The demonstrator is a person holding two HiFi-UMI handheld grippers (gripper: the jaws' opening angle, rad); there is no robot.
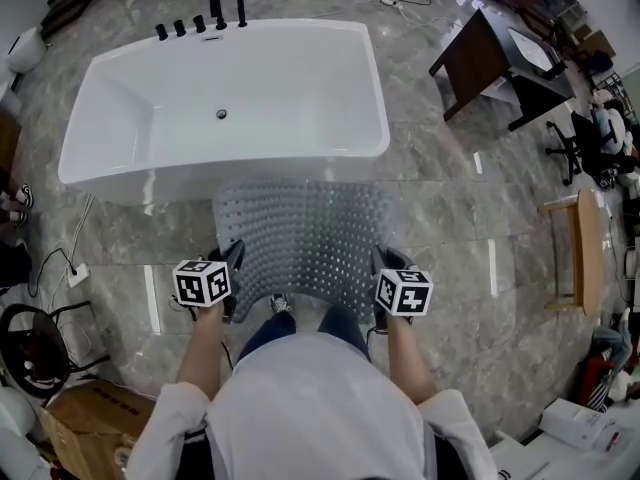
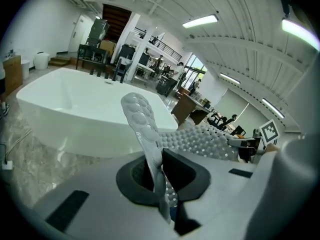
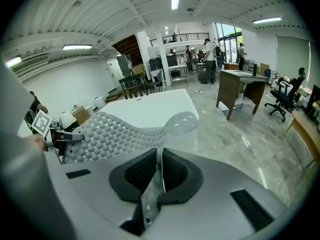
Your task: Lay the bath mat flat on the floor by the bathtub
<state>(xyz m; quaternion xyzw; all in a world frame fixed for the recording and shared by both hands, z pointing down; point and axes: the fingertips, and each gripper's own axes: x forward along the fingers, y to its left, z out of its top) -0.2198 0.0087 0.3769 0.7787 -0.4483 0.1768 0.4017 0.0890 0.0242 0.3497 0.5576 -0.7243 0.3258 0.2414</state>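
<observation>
A translucent grey bath mat (image 1: 305,238) with rows of bumps hangs stretched between my two grippers, just in front of the white bathtub (image 1: 225,103). My left gripper (image 1: 232,260) is shut on the mat's near left corner, and that corner (image 2: 145,129) sticks up between the black pads. My right gripper (image 1: 384,264) is shut on the near right corner, whose edge (image 3: 159,176) is pinched between its pads. The mat (image 3: 112,134) sags away toward the tub (image 3: 150,109); its far edge lies near the tub's side (image 2: 80,134).
Grey marble floor (image 1: 450,218) surrounds the tub. Black taps (image 1: 205,18) stand at the tub's far rim. A dark wooden vanity (image 1: 495,63) is at the back right, a wooden stool (image 1: 580,253) at the right. A cable and socket (image 1: 70,268) lie on the left, a cardboard box (image 1: 95,418) near left.
</observation>
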